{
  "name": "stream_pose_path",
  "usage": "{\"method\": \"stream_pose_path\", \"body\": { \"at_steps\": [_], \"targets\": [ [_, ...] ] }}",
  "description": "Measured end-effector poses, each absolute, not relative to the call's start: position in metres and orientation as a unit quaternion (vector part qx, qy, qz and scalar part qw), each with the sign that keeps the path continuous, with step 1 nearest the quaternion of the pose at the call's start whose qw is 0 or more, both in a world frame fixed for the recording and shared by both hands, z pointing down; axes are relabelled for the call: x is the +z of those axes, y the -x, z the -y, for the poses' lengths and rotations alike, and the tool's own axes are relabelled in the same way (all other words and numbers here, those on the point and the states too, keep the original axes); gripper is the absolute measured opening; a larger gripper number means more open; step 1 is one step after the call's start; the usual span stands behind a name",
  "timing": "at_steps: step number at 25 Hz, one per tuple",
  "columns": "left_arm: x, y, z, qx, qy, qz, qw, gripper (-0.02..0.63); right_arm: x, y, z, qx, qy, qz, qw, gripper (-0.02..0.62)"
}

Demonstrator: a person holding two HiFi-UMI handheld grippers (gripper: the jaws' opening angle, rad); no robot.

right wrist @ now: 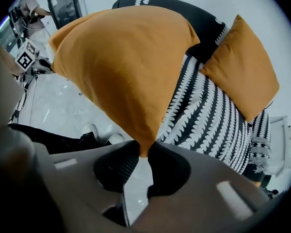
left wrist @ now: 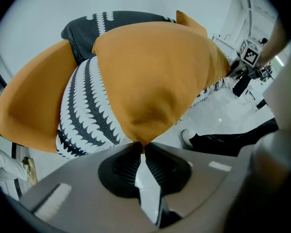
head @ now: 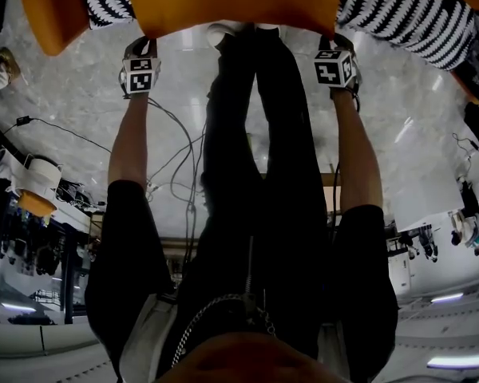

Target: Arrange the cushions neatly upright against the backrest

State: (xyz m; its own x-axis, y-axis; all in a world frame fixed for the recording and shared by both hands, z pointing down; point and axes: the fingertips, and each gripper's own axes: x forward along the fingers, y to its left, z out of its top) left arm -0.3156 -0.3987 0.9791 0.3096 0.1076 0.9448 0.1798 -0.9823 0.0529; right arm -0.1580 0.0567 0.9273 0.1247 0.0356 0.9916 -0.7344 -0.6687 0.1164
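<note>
Pale floor (head: 72, 102): left gripper (left wrist: 139, 147) and right gripper (right wrist: 146, 152) each clamp, at the jaw tips, one corner of the orange cushion (left wrist: 155, 76), likely soft and light.

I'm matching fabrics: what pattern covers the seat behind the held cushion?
Black-and-white jagged stripes on the seat; clearest in the right gripper view.
</note>
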Motion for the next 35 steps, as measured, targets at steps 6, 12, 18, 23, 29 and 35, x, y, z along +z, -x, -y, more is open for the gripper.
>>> {"method": "stream_pose_path", "body": {
  "at_steps": [6,12,18,23,29,35],
  "targets": [
    [0.955,0.313,0.393,-0.571,0.816,0.091,0.017,0.035,0.913,0.154,-0.052,0.605,-0.673,0.268,0.33,0.037],
    [0.907,0.3,0.399,-0.557,0.827,0.076,-0.001,0.034,0.874,0.139,-0.042,0.597,-0.681,0.275,0.323,0.035],
    [0.84,0.27,0.406,-0.517,0.854,0.059,-0.007,0.032,0.821,0.108,-0.035,0.57,-0.702,0.279,0.324,0.035],
    [0.786,0.233,0.417,-0.496,0.867,0.046,-0.015,0.029,0.773,0.068,-0.021,0.552,-0.72,0.277,0.317,0.034],
    [0.733,0.185,0.433,-0.464,0.885,0.031,-0.038,0.029,0.739,0.022,0.0,0.522,-0.731,0.301,0.321,0.034],
    [0.684,0.135,0.445,-0.467,0.883,0.009,-0.048,0.028,0.7,-0.022,0.012,0.526,-0.717,0.345,0.301,0.034]
  ]
}}
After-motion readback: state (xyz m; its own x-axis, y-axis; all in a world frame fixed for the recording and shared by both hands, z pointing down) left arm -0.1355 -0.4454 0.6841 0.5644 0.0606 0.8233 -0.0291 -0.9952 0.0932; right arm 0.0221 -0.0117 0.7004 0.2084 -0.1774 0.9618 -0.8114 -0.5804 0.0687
